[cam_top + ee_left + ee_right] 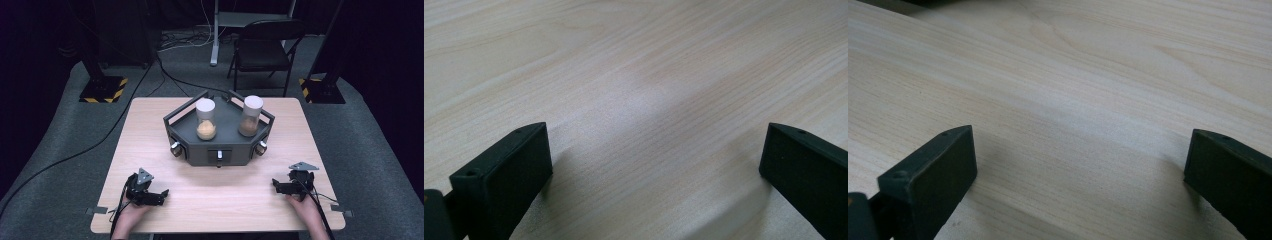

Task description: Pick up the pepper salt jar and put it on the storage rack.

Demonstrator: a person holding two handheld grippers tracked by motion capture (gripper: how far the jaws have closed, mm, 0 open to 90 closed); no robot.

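A dark grey hexagonal tray (218,151) stands at the middle of the wooden table (150,150). On it are two clear jars with white lids: the left jar (205,119) holds pale orange grains, the right jar (250,116) holds browner grains. My left gripper (159,196) rests near the table's front left, held by a hand. Its jaws stand wide apart over bare wood (654,130). At the front right my right gripper (278,186) lies in the other hand, also open with nothing between its fingers (928,180).
Small knobs (175,148) stick out of the tray's front faces. Behind the table stand a black folding chair (265,50), a desk leg (215,35) and two stands with yellow-black striped bases (102,90). Cables run across the grey floor at the left.
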